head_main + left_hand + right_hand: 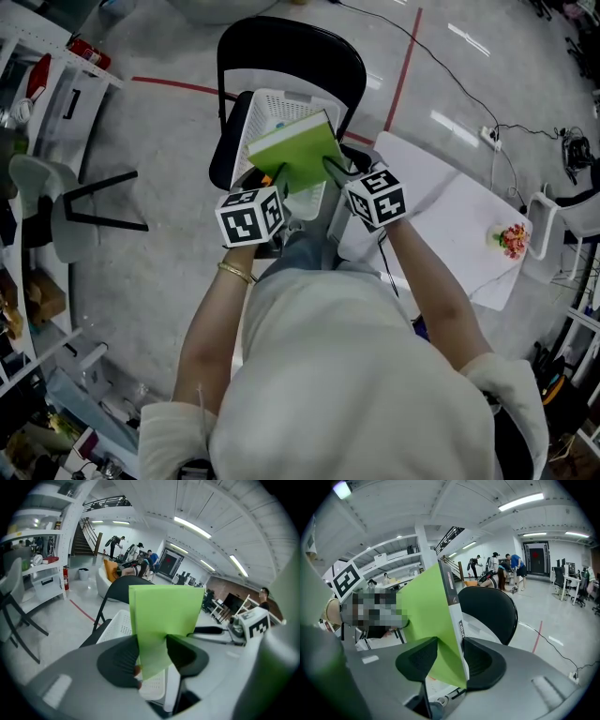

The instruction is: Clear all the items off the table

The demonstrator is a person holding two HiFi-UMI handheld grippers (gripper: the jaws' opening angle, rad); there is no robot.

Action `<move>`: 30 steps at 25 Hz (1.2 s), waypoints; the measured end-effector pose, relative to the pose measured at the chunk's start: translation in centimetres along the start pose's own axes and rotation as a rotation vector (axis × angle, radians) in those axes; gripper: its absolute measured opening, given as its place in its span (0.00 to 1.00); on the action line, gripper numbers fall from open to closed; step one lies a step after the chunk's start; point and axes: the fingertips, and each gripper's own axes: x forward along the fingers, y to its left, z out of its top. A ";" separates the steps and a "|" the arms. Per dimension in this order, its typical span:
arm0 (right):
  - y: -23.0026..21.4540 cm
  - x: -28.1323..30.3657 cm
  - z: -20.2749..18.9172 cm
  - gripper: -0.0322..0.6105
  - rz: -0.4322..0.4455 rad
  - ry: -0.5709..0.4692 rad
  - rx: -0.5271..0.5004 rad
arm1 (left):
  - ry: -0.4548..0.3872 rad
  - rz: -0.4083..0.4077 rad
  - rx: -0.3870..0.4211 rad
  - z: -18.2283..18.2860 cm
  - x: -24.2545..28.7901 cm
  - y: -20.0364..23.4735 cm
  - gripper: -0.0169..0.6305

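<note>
Both forearms reach forward from the body with sleeves pushed up to the elbow. There is a gold bangle on the left wrist. Each hand carries its gripper angled forward and down, marker cube uppermost.

The left gripper is clamped on the near left edge of a green book. In its own view, the dark pads of the left gripper pinch the cover of the book from both sides.

The right gripper is clamped on the book's near right edge. In its own view, the right gripper closes across the cover and spine of the book. The spine is grey-white with dark lettering, which is too skewed to read.

The book is off the worktop, held tilted in the air over a white perforated basket. The basket sits on the seat of a black folding chair.

To the right, the white worktop has a small pink-and-red flower bunch near its far right corner.
</note>
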 end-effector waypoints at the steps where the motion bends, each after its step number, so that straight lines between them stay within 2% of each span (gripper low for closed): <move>1: 0.1 0.5 0.2 0.32 0.000 0.003 -0.001 | 0.001 0.002 -0.002 0.2 0.1 0.5 0.32; 7: 0.0 3.6 0.7 0.32 -0.010 0.028 0.016 | 0.024 0.002 0.002 1.2 1.8 3.0 0.32; 21: -3.7 9.1 0.2 0.32 -0.082 0.114 0.077 | 0.086 -0.016 0.091 3.7 8.4 5.3 0.32; 29: -4.8 11.0 0.8 0.35 -0.093 0.121 0.100 | 0.105 -0.010 0.076 4.4 10.8 6.7 0.32; 30: -4.8 11.2 1.1 0.35 -0.092 0.110 0.107 | 0.107 -0.011 0.077 4.5 11.0 6.8 0.35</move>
